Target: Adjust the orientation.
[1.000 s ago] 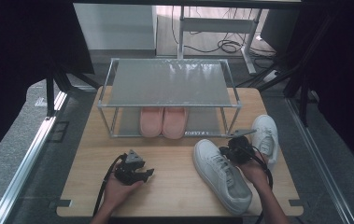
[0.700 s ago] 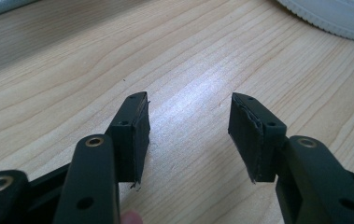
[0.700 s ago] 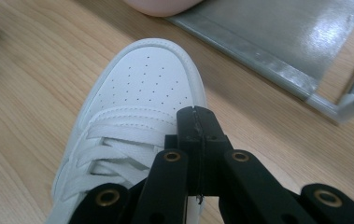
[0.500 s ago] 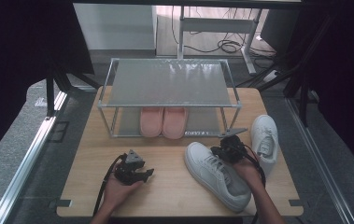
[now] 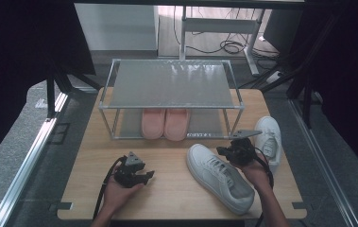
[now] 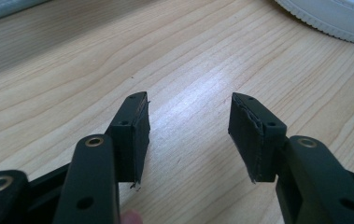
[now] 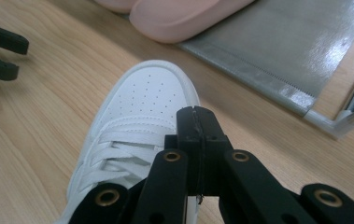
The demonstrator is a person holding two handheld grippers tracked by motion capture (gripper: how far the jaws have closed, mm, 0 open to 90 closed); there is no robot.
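The right gripper (image 5: 234, 152), jaws clenched empty, seemingly nudges the sneaker (image 5: 220, 177) toward the rack (image 5: 169, 85); the left gripper (image 5: 141, 177) idles with jaws released.

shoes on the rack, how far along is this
Done: the pink slippers sit on the rack's lower shelf. In hand: the right gripper, jaws shut, rests over the near white sneaker on the table. Left: both it and the other sneaker remain off the rack. The left gripper waits open.

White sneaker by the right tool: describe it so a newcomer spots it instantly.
Start at the metal shoe rack on the wooden table. In front of its right half lies the white sneaker, angled, toe toward the rack. Unlike the second white sneaker at the table's right edge, it lies beside the right tool.
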